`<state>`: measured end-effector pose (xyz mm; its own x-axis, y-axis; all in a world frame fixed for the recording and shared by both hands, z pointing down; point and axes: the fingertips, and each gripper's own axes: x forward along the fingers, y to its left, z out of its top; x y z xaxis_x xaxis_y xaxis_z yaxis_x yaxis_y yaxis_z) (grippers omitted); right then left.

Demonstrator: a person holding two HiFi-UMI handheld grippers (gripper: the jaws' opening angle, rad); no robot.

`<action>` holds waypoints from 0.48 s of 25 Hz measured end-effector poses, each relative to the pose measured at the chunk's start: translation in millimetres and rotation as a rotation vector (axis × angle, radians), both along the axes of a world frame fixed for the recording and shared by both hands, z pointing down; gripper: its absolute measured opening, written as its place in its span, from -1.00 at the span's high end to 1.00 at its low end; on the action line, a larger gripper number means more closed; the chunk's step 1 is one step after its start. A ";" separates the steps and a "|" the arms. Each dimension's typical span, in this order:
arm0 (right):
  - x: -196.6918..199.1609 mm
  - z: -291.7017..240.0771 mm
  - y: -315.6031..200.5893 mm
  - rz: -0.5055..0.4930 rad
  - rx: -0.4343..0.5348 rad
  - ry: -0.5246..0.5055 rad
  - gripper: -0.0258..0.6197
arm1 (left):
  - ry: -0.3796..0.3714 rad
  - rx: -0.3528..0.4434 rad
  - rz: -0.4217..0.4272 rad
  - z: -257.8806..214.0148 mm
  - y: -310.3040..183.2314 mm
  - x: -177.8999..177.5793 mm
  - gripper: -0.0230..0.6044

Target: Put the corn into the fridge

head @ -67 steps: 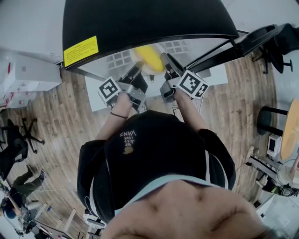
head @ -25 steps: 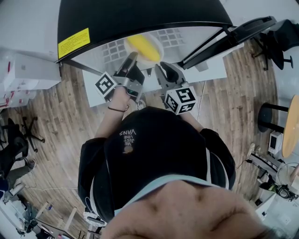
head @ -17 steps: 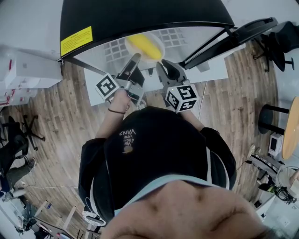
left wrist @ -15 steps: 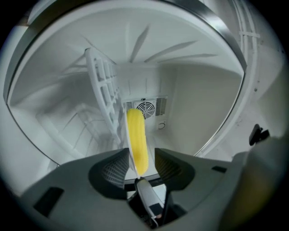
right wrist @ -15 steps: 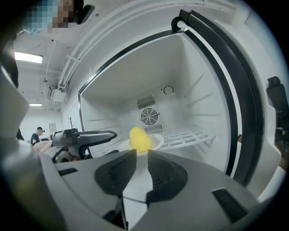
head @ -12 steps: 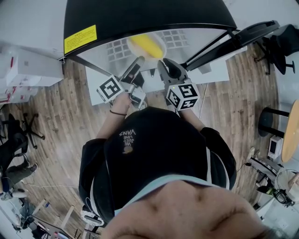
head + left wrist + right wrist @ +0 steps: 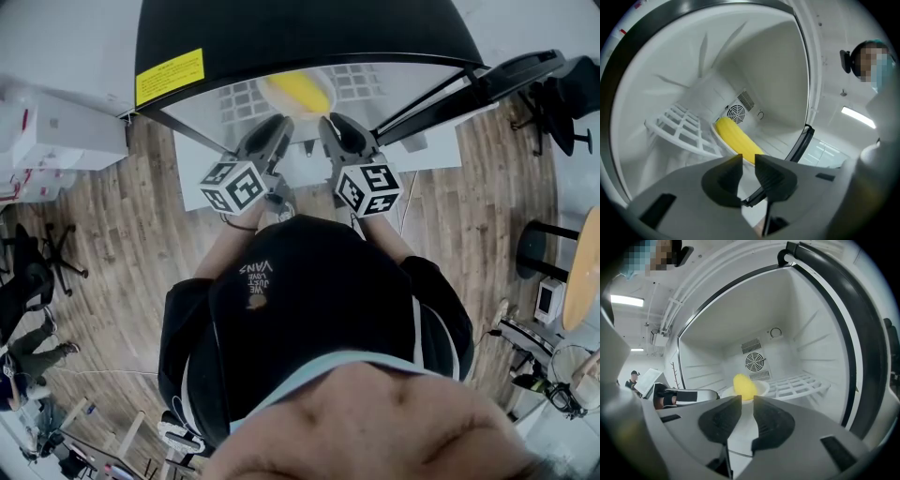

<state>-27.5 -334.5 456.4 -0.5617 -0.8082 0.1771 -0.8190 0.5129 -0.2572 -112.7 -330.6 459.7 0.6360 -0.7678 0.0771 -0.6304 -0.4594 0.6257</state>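
Corn (image 7: pixel 738 140) on plate (image 7: pixel 762 387) inside open fridge (image 7: pixel 740 324), left gripper (image 7: pixel 748 160) empty, jaws closing to narrow gap, right gripper (image 7: pixel 747 400) empty, jaws slightly apart

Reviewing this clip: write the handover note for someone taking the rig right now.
Left gripper: empty, jaws closing on nothing, at the mouth of the fridge.
Right gripper: empty, jaws slightly apart, beside it.
Corn: lying on the white dish inside the fridge.
Done: corn is in.
To do: probably pull both grippers back and shut the fridge.
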 end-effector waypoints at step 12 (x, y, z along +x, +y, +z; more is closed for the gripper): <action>-4.3 -2.1 -12.1 0.000 0.004 0.003 0.66 | -0.087 0.023 0.015 4.3 -10.5 2.7 0.77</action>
<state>-31.8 -346.6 454.3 -0.5608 -0.8091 0.1756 -0.8201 0.5136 -0.2523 -110.0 -341.1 464.0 0.6390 -0.7606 0.1149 -0.6750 -0.4828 0.5579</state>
